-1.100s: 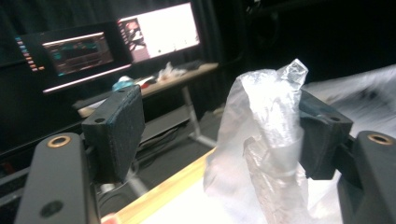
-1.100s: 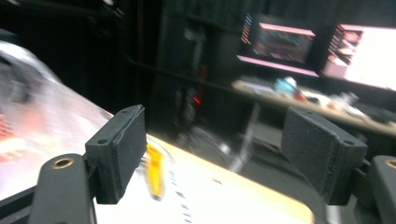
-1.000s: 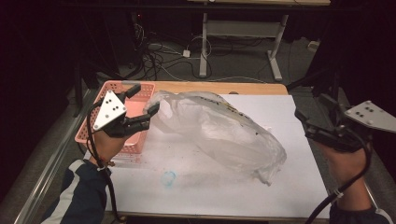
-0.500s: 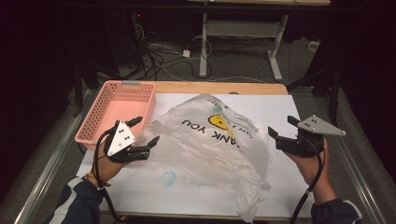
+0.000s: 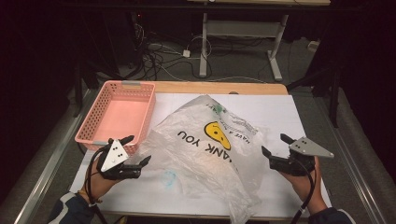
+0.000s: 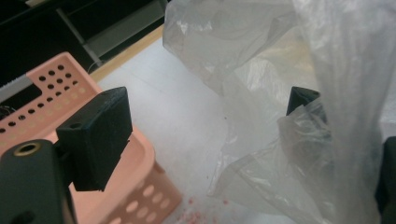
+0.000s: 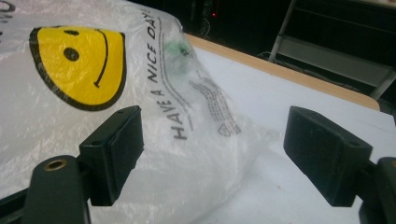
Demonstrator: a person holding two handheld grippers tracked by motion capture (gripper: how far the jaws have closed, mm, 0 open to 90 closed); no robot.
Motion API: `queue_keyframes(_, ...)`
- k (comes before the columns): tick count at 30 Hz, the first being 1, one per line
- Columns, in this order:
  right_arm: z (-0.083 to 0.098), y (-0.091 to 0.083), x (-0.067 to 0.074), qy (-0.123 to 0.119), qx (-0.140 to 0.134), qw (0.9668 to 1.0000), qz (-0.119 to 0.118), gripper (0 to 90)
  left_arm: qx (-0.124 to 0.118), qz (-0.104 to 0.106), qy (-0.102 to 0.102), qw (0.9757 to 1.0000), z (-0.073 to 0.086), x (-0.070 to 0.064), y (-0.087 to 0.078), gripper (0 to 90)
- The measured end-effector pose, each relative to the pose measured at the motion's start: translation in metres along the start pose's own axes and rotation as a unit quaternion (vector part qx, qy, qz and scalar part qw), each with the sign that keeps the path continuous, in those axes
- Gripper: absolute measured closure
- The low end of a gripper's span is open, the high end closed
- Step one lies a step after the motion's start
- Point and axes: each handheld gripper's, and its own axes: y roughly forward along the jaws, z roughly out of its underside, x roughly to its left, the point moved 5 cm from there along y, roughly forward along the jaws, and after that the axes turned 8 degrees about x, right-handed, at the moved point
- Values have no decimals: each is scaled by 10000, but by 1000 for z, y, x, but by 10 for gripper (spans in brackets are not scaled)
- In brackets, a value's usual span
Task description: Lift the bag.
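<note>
bag (image 5: 210,154) now flat on white tabletop (image 5: 275,109)

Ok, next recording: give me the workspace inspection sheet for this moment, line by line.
Surface: white sheet over a wooden table top; small pink crumbs beside the basket.
Job's things: crumpled clear plastic bag with yellow smiley print, lying loose mid-table.
Clutter: empty pink perforated plastic basket at the far left corner.
Grippers: left tongs open, jaws have just been opening, bag film draped over one jaw, not pinched; right tongs open at the bag's right edge, gripping nothing.
Cables: one black cable trails from each gripper; tangled cables on the floor beyond.
Surroundings: dark room, grey metal desk frame behind.
</note>
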Motion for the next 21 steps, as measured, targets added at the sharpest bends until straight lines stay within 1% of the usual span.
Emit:
queue_keyframes(3,10,-1,5,-56,1,10000,-3,199,83,-13,38,10000,9,-3,1,151)
queue_keyframes(6,20,0,12,-68,121,9998,-129,184,140,-55,82,9999,18,-6,2,150)
queue_keyframes(8,26,1,17,-144,168,9995,-207,185,165,-26,106,9998,25,-8,2,150)
queue_keyframes(10,30,2,22,-231,239,9991,-252,178,219,30,51,9997,30,-9,3,150)
queue_keyframes(11,32,2,24,-280,260,9989,-270,178,246,17,55,9997,33,-10,4,151)
queue_keyframes(13,34,3,28,-325,322,9986,-268,173,325,6,128,9994,37,-11,4,151)
queue_keyframes(15,35,3,31,-336,294,9986,-292,176,334,-20,104,9994,39,-11,4,150)
queue_keyframes(17,34,4,33,-431,306,9983,-253,177,281,-45,40,9996,39,-10,2,151)
queue_keyframes(18,34,4,35,-441,312,9982,-273,180,269,-42,23,9996,39,-9,1,151)
queue_keyframes(21,33,4,37,-490,323,9980,-242,180,292,-62,70,9995,39,-10,1,150)
